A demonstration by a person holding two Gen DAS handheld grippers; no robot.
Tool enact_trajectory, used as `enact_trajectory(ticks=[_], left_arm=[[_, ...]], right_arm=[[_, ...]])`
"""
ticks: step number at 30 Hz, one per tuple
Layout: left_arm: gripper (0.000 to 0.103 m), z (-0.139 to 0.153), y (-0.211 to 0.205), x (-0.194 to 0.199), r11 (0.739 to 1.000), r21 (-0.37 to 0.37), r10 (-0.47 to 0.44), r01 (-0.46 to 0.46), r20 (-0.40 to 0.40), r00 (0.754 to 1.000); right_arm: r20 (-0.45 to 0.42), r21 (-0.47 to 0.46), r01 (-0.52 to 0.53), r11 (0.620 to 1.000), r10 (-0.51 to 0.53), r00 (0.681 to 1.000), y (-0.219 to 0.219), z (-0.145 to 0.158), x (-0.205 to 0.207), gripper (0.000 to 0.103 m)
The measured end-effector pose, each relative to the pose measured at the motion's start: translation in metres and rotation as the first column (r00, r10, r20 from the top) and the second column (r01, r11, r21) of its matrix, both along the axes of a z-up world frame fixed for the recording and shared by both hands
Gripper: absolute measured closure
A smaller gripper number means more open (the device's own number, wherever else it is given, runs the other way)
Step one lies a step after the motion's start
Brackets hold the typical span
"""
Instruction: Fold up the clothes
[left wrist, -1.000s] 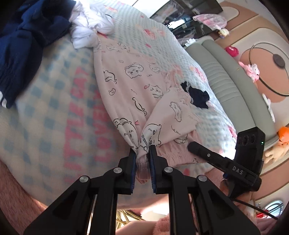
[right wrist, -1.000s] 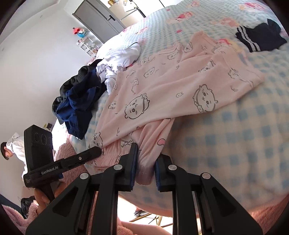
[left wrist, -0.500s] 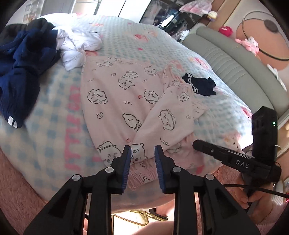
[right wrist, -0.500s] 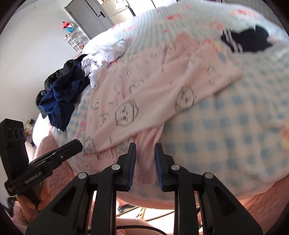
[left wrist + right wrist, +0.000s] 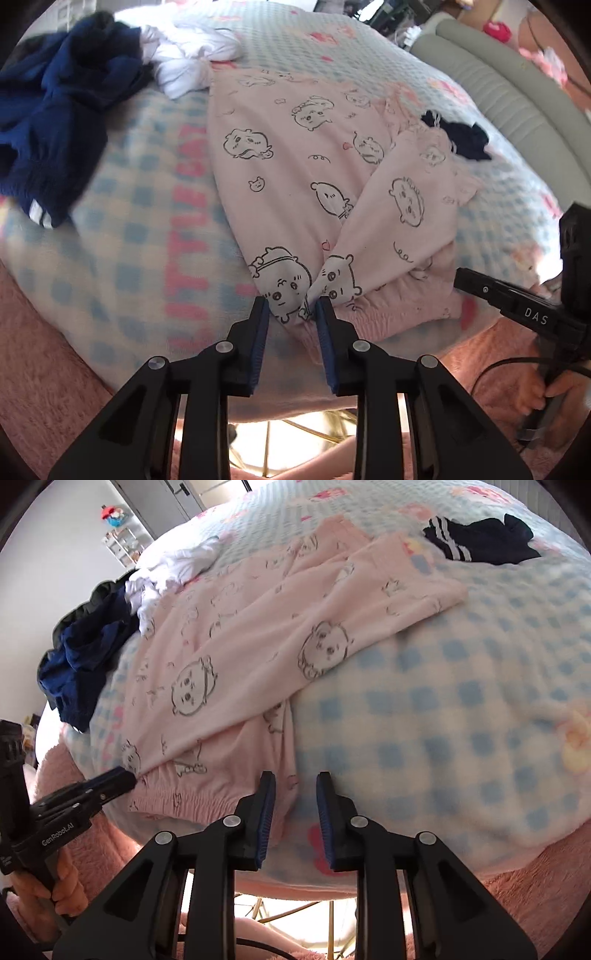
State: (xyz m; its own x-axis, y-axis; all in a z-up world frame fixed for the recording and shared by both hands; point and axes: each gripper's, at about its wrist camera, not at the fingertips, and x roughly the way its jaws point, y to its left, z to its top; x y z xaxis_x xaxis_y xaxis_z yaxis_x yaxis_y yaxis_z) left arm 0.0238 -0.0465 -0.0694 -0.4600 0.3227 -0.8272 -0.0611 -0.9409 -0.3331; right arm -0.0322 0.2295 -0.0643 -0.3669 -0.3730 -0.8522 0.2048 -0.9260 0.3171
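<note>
Both tongs stood spread, empty: left gripper (image 5: 291,308) at the bunched hem, right gripper (image 5: 295,786) beside the waistband. Soft, light pink cartoon-print fleece pyjama trousers (image 5: 303,177) lay flat on the checked blanket (image 5: 443,709); limp cloth, probably best pinched at the elastic waistband corners.

**Bright daylight, soft blur, strong fisheye bend**

Both views are brightly and evenly lit, with few hard shadows. The checked blanket (image 5: 443,709) is smeared and out of focus, washing out pale near its far side; the pyjamas (image 5: 314,177) are sharper in the left view than the right. The navy clothes (image 5: 62,110) blur at the edge. Black corners frame each round, bulging picture. Glare burns white under the bed edge.
</note>
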Motion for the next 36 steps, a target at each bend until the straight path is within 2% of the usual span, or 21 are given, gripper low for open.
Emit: enact_trajectory(ticks=[3,6,8,11,13,19,23,24,25,26,28,31,33,36], left_arm=[[0.075,0.006,-0.006,0.0,0.999,0.039,0.011,-0.01,-0.021,1.0],[0.07,0.026,0.02,-0.01,0.995,0.018,-0.099,0.101,-0.09,0.991],[0.062,0.037,0.045,-0.023,0.979,0.021,-0.197,0.201,-0.116,0.974],[0.062,0.046,0.096,-0.044,0.948,0.015,-0.313,0.318,-0.143,0.939],[0.062,0.048,0.131,-0.061,0.931,-0.02,-0.363,0.364,-0.147,0.92],[0.06,0.037,0.215,-0.104,0.908,-0.04,-0.418,0.416,-0.116,0.901],[0.061,0.016,0.243,-0.127,0.91,-0.082,-0.412,0.406,-0.074,0.908],[0.067,0.01,0.245,-0.132,0.913,-0.099,-0.402,0.395,-0.06,0.914],[0.095,0.006,0.244,-0.135,0.92,-0.108,-0.384,0.377,-0.054,0.922],[0.1,0.006,0.24,-0.136,0.929,-0.108,-0.361,0.354,-0.056,0.931],[0.101,0.02,0.218,-0.134,0.952,-0.063,-0.304,0.298,-0.107,0.947],[0.101,0.057,0.166,-0.127,0.98,-0.022,-0.2,0.199,-0.202,0.959],[0.101,0.08,0.124,-0.126,0.992,0.007,-0.118,0.124,-0.249,0.961],[0.101,0.097,0.055,-0.134,1.0,0.021,0.003,0.002,-0.278,0.961]], right_arm=[[-0.023,-0.094,0.001,0.996,-0.003,1.0,0.009,0.011,0.001,0.079],[-0.056,-0.061,0.048,0.997,-0.052,0.997,0.022,0.022,-0.005,0.078],[-0.063,-0.043,0.106,0.993,-0.109,0.992,0.037,0.027,-0.012,0.077],[-0.061,-0.033,0.208,0.977,-0.21,0.976,0.067,0.03,-0.023,0.075],[-0.06,-0.045,0.26,0.965,-0.262,0.963,0.084,0.03,-0.029,0.075],[-0.057,-0.054,0.324,0.944,-0.327,0.943,0.117,0.026,-0.046,0.072],[-0.033,-0.071,0.33,0.941,-0.333,0.942,0.124,0.019,-0.059,0.072],[-0.027,-0.075,0.332,0.94,-0.335,0.942,0.126,0.018,-0.062,0.072],[-0.022,-0.079,0.334,0.939,-0.336,0.942,0.127,0.016,-0.065,0.072],[-0.016,-0.083,0.335,0.938,-0.337,0.941,0.129,0.014,-0.069,0.072],[-0.021,-0.082,0.316,0.945,-0.318,0.948,0.126,0.016,-0.073,0.072],[-0.026,-0.075,0.282,0.956,-0.285,0.958,0.115,0.018,-0.079,0.071],[-0.025,-0.071,0.254,0.965,-0.256,0.966,0.105,0.019,-0.086,0.071],[-0.038,-0.062,0.201,0.978,-0.203,0.978,0.08,0.023,-0.103,0.071]])
